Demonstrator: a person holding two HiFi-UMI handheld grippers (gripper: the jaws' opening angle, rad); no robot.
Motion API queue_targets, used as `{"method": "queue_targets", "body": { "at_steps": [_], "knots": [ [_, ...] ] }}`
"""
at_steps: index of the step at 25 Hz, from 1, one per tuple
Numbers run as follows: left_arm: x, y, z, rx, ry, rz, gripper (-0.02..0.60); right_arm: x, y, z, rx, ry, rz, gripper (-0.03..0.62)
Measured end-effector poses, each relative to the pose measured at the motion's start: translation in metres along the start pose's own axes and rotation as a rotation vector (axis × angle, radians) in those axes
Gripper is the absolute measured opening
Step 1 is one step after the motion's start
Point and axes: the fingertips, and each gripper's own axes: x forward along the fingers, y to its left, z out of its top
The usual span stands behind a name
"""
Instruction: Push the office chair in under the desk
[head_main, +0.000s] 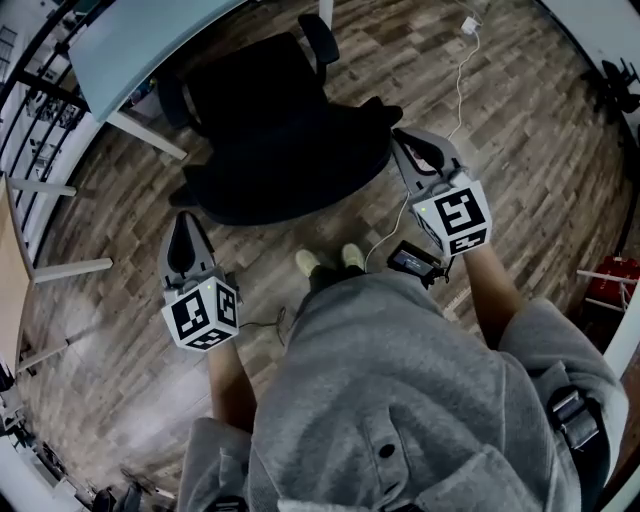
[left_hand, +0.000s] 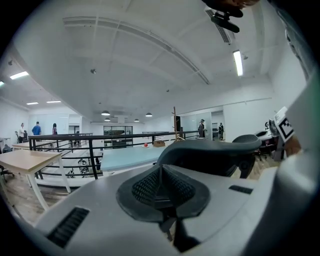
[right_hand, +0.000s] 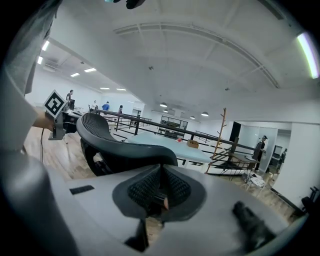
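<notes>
Looking down, both tools have their jaws squeezed together on nothing, left gripper (head_main: 185, 216) at lower left and right gripper (head_main: 399, 134) at centre right, tips just beside the back of the black office chair (head_main: 285, 130) mid-frame, which sits right by the pale desk (head_main: 140, 40) upper left.

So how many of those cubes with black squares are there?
2. One cube sits on the left gripper, lower left in the head view; the other is on the right gripper, right of the office chair. None seems hidden.
</notes>
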Motion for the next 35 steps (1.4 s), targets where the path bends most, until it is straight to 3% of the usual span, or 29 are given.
{"method": "queue_targets", "body": {
  "at_steps": [10, 15, 18, 21, 22, 24, 25, 29, 32, 35],
  "knots": [
    [0.025, 0.018, -0.02, 0.002, 0.022, -0.071, 0.026, 0.001, -0.002, -0.012, -0.008, 0.068, -0.061, 0.031],
    [0.032, 0.021, -0.025, 0.023, 0.044, -0.088, 0.026, 0.008, -0.006, -0.018, -0.045, 0.105, -0.034, 0.031],
    [0.038, 0.014, -0.032, 0.083, 0.072, -0.097, 0.028, 0.012, -0.017, -0.034, -0.078, 0.134, 0.001, 0.031],
    [0.046, 0.005, -0.039, 0.245, 0.127, -0.127, 0.028, 0.021, -0.026, -0.056, -0.179, 0.191, 0.099, 0.052],
    [0.049, 0.003, -0.043, 0.324, 0.153, -0.148, 0.032, 0.025, -0.028, -0.063, -0.232, 0.209, 0.139, 0.125],
    [0.055, 0.0, -0.052, 0.491, 0.203, -0.205, 0.119, 0.035, -0.034, -0.081, -0.355, 0.239, 0.214, 0.172],
    [0.057, -0.002, -0.056, 0.571, 0.213, -0.243, 0.161, 0.042, -0.036, -0.09, -0.431, 0.251, 0.247, 0.177],
    [0.064, -0.009, -0.053, 0.888, 0.152, -0.413, 0.227, 0.07, -0.035, -0.116, -0.759, 0.232, 0.415, 0.203],
    [0.061, -0.014, -0.057, 1.111, 0.167, -0.491, 0.259, 0.076, -0.026, -0.132, -0.919, 0.229, 0.531, 0.204],
    [0.055, -0.016, -0.06, 1.238, 0.182, -0.552, 0.261, 0.083, -0.02, -0.148, -0.999, 0.241, 0.591, 0.204]
  ]
}}
